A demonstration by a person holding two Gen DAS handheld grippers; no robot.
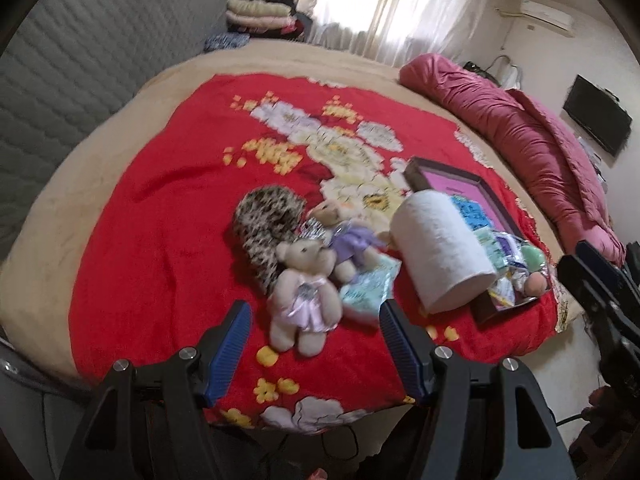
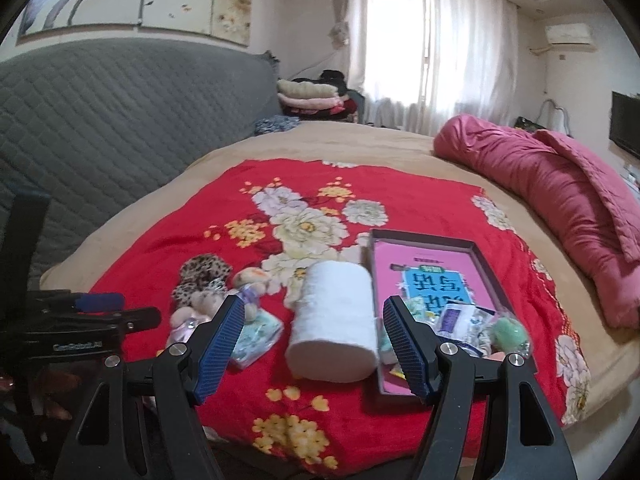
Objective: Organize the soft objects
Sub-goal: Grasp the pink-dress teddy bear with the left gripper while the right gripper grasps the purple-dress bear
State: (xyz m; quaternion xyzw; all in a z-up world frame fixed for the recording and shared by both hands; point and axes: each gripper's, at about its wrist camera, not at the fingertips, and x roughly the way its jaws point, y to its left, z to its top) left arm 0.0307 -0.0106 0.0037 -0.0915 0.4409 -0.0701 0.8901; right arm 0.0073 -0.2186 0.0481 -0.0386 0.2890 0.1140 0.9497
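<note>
From my left camera, the white paper roll [image 1: 442,250] hides the near left part of the dark-framed shallow box with a pink floor [image 1: 486,196]. The small packets heaped in it [image 1: 506,256] are too blurred for me to read. The leopard-print plush piece [image 1: 266,224] lies partly behind the cream teddy bear in a pink dress [image 1: 302,304]. From my right camera, my blue-padded finger [image 2: 222,344] covers most of that bear, and the pale green packet [image 2: 256,336] is blurred.
</note>
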